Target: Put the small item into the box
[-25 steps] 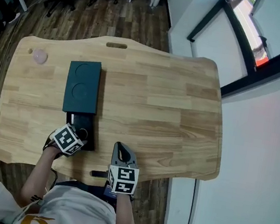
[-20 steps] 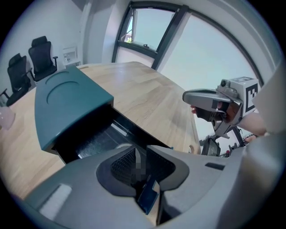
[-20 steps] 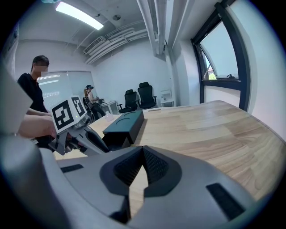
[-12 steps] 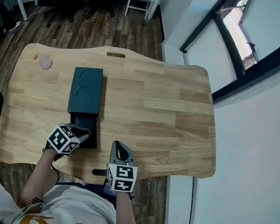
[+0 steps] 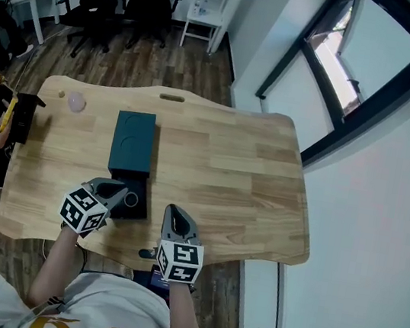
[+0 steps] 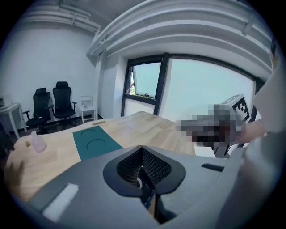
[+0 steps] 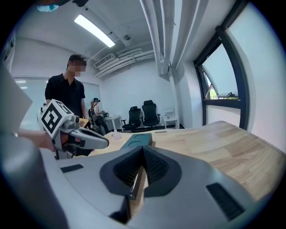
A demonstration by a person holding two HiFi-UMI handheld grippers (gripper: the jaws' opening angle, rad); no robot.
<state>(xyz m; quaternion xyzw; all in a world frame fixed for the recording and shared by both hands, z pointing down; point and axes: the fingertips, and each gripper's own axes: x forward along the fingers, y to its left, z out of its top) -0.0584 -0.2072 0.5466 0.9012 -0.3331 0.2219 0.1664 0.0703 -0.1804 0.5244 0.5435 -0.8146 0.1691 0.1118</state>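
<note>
Left gripper (image 5: 118, 189), jaws pressed together, hovers by the box's (image 5: 133, 142) pulled-out tray (image 5: 137, 214); the pinkish small item (image 5: 76, 103) looks not yet fetched, so reaching across comes next

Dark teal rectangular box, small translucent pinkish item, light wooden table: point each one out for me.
Dark teal rectangular box (image 5: 133, 142), head view, middle of its top.
Small translucent pinkish item (image 5: 76, 103), head view, its centre.
Light wooden table (image 5: 227, 172), head view, bare top.
</note>
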